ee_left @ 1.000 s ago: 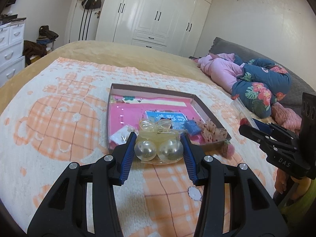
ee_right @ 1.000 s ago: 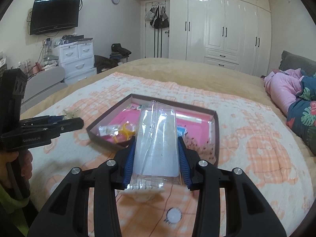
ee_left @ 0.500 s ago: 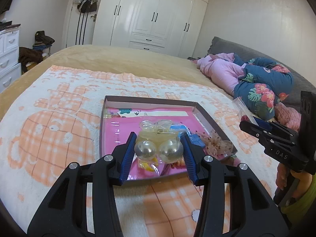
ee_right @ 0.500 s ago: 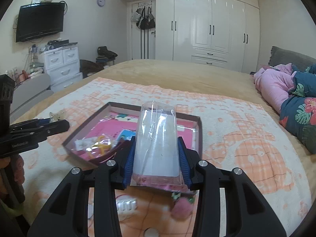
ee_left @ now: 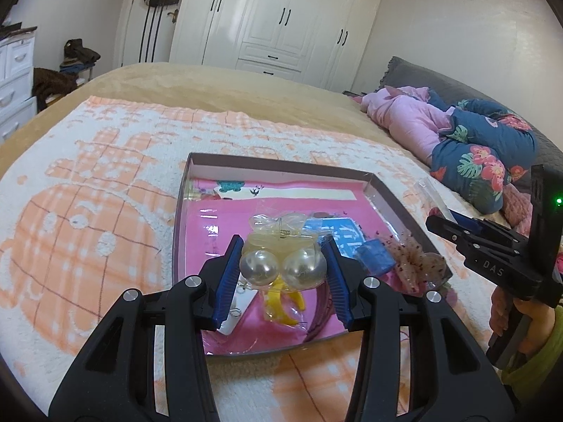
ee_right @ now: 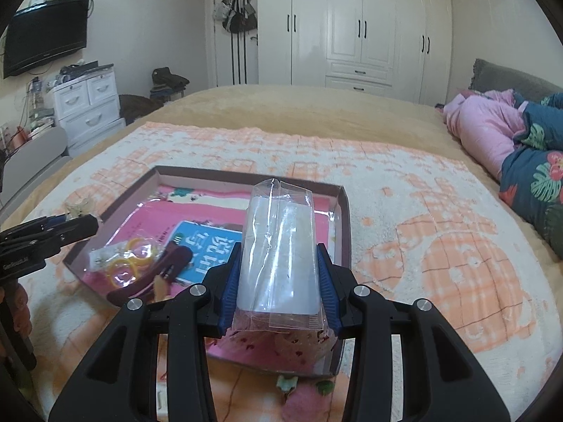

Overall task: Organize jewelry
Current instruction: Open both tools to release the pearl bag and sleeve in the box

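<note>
A shallow box [ee_left: 281, 163] with a pink lining lies on the bed; it also shows in the right wrist view [ee_right: 343, 211]. My left gripper [ee_left: 283, 270] is shut on a clear packet with two large pearls [ee_left: 281, 267], held over the box's near part. My right gripper [ee_right: 279, 281] is shut on an empty-looking clear plastic bag [ee_right: 279, 246], held over the box's near right corner. In the box lie yellow rings in a packet [ee_right: 132, 256], a dark red hair clip [ee_right: 158, 274], a blue card [ee_right: 207, 249] and a speckled pink bow [ee_left: 411, 260].
The box rests on an orange and white blanket [ee_left: 88, 193]. Pink and floral bedding [ee_left: 468, 140] is piled at the right. A pink pom-pom item [ee_right: 306, 399] lies on the blanket just before the box. White wardrobes and a drawer unit [ee_right: 88, 105] stand beyond the bed.
Both grippers have moved forward over the box with their packets still held. The box now looks closer and larger in both views.
</note>
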